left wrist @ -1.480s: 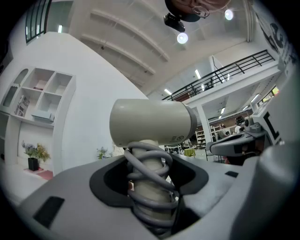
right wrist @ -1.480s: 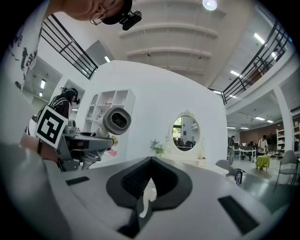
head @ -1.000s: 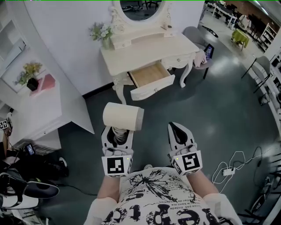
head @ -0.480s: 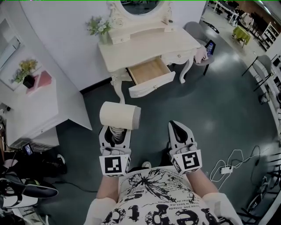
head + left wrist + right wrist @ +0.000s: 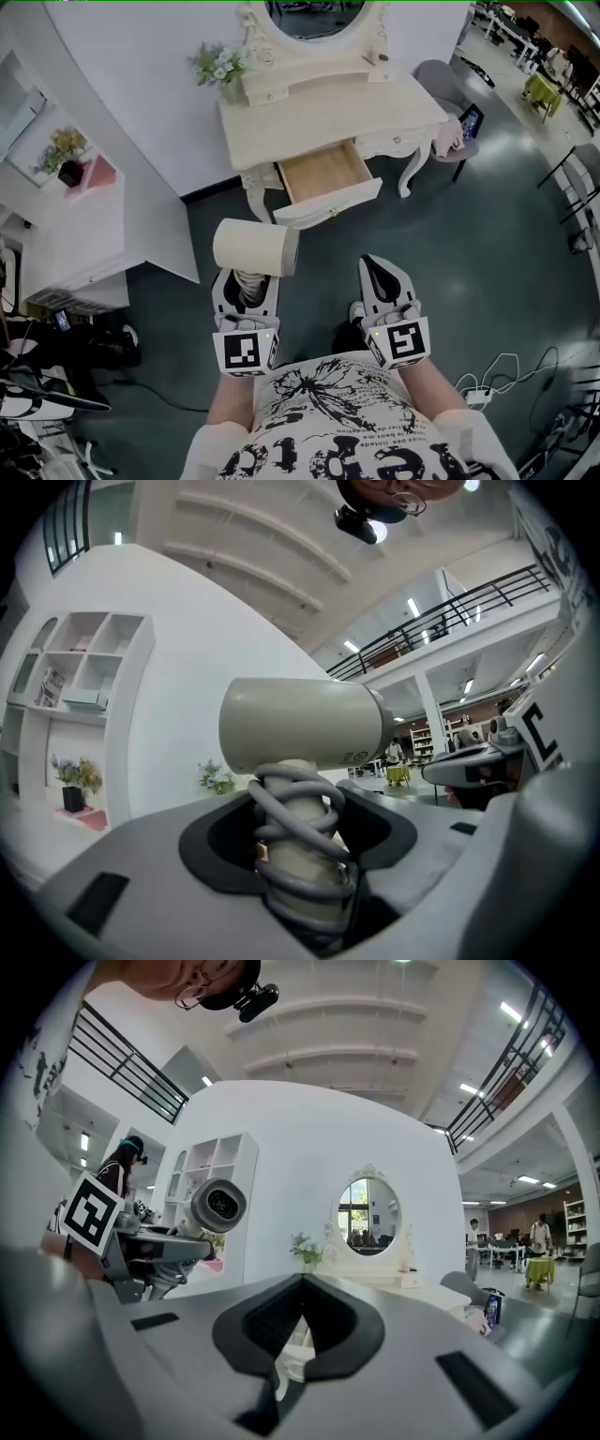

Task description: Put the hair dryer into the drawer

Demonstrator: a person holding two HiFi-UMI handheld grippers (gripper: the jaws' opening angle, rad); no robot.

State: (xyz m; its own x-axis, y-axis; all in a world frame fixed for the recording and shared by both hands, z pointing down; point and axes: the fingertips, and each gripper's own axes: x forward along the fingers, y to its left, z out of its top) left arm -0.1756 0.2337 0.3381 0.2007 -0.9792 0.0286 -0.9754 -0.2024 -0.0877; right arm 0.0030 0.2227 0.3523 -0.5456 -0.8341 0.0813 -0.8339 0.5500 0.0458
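A cream hair dryer [image 5: 255, 247] with its grey cord wound round the handle stands upright in my left gripper [image 5: 246, 286], whose jaws are shut on the handle. In the left gripper view the hair dryer's barrel [image 5: 305, 726] lies crosswise above the left gripper [image 5: 300, 832]. My right gripper [image 5: 382, 274] is level beside it, shut, with nothing in it. The right gripper view shows the hair dryer [image 5: 217, 1206] off to the left of the right gripper [image 5: 298, 1335]. Ahead, the cream dressing table [image 5: 319, 105] has its wooden drawer [image 5: 326, 173] pulled out, with nothing in it.
A vase of flowers [image 5: 220, 67] and an oval mirror stand on the dressing table. A white cabinet [image 5: 80, 234] is at the left. A grey chair with a pink cloth [image 5: 452, 136] is at the right. A white cable [image 5: 511, 370] lies on the dark floor.
Both grippers have moved forward toward the dressing table, which now looks closer. The hair dryer stays in the left gripper's hold. The right gripper stays shut.
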